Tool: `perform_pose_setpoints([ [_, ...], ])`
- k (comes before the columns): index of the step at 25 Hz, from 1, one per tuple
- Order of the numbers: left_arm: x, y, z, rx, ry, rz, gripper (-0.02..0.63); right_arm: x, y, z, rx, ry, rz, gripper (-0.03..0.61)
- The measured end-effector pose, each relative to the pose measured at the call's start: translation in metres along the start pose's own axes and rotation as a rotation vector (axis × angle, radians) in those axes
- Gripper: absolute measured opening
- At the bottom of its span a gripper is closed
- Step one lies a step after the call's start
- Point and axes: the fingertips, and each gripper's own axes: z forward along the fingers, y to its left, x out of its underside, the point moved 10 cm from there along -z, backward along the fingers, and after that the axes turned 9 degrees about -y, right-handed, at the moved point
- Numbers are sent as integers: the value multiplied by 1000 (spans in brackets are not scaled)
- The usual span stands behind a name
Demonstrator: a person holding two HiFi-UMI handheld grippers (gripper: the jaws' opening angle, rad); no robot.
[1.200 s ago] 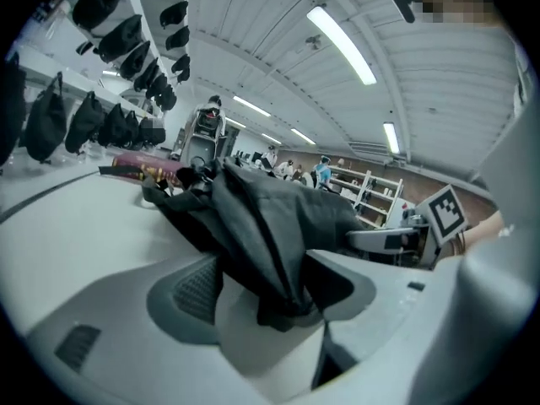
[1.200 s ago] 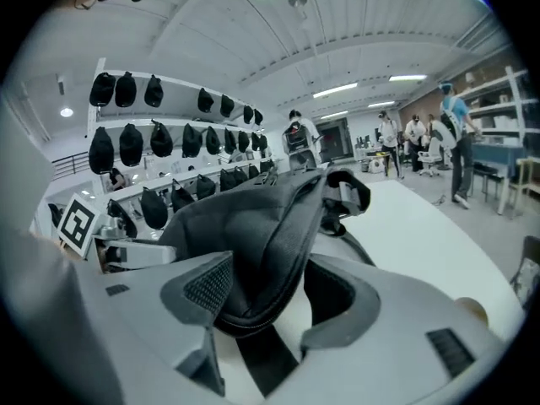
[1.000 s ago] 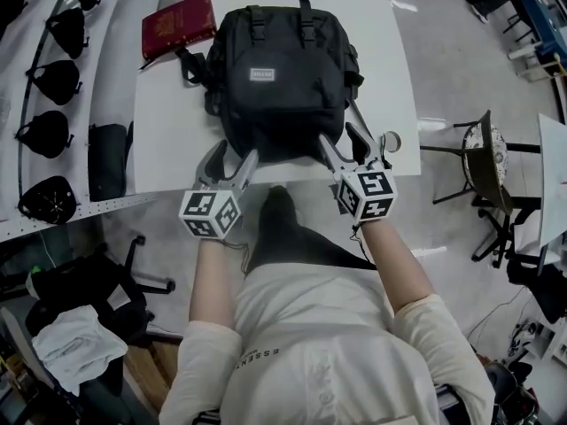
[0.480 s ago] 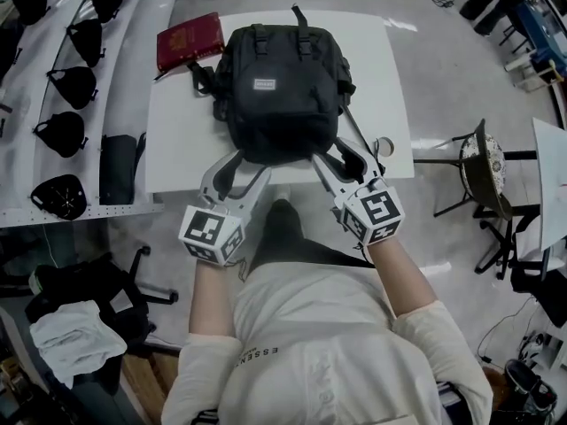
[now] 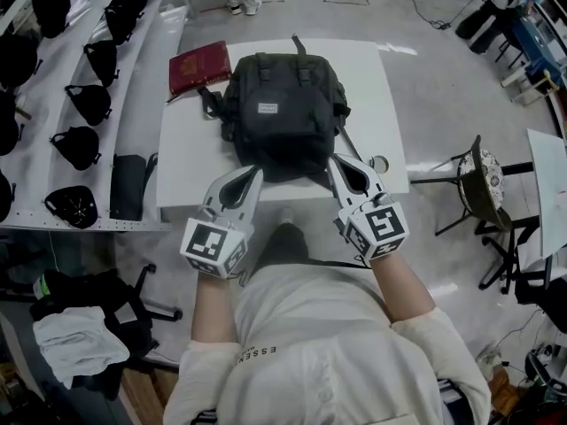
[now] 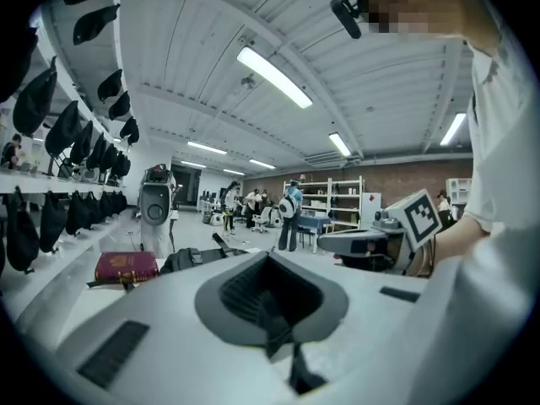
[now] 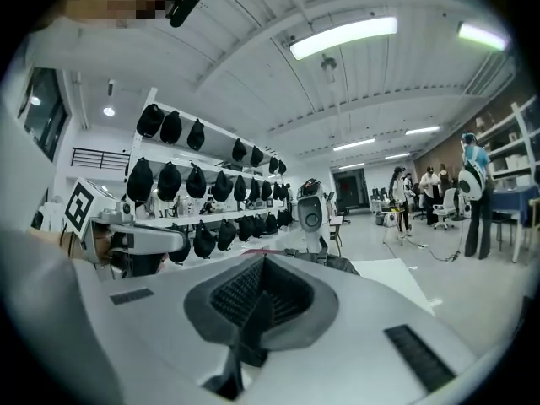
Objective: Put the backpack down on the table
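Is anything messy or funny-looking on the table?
Nothing much. The backpack lies flat on the table, not tipped over. Only its strap straggles out sideways toward the red book, which sits a bit crooked at the corner.

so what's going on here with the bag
A person holds a two-jaw gripper in each hand. The black backpack lies flat on the white table, a red book beside it. The left gripper and right gripper hang by the table's near edge; their jaws have just closed with nothing between them, so neither holds the backpack.
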Motion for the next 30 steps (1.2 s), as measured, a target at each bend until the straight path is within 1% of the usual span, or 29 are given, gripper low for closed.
perform_pose_setpoints([
  [4,-12,1,4,6,-33,50,3,-12,-1,3,-31,-15,-12,14],
  [8,-23,7,8,6,-68,51,3,-24,0,7,-97,-39,-37,14],
  [10,-28,7,13,13,-65,64,3,-30,-1,10,-113,-53,-48,14],
  [15,-37,11,21,13,-59,88,3,-41,0,14,-123,-70,-76,14],
  [17,-40,13,22,12,-65,82,3,-42,1,15,-131,-72,-80,14],
  [19,-42,14,23,21,-72,69,3,-44,1,15,-138,-80,-63,14],
  [21,-44,14,24,34,-80,63,3,-46,0,16,-138,-91,-48,14],
  [24,-47,14,25,44,-84,63,3,-49,-1,18,-132,-97,-52,14],
  [30,-48,12,27,21,-76,77,3,-51,-2,17,-130,-111,-74,14],
])
